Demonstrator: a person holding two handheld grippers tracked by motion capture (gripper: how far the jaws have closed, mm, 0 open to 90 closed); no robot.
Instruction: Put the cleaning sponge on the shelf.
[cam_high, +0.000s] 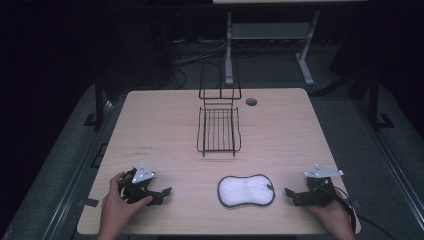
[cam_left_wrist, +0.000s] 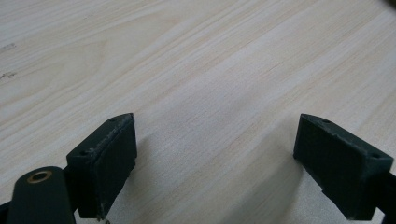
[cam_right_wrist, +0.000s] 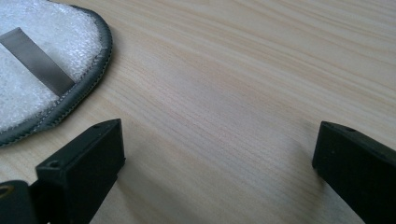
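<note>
Both tools are parked on the wooden bench (cam_high: 165, 130), jaws spread wide with nothing in them. The left tool (cam_high: 161, 192) sits around 8 o'clock and the right tool (cam_high: 291, 194) around 4 o'clock, each in a hand and pointing inward. Between them, near 6 o'clock, lies a white scrub pad (cam_high: 246, 190) with a dark stitched edge and a grey strap. A black wire rack (cam_high: 218, 129) stands at bench center, toward 12.
</note>
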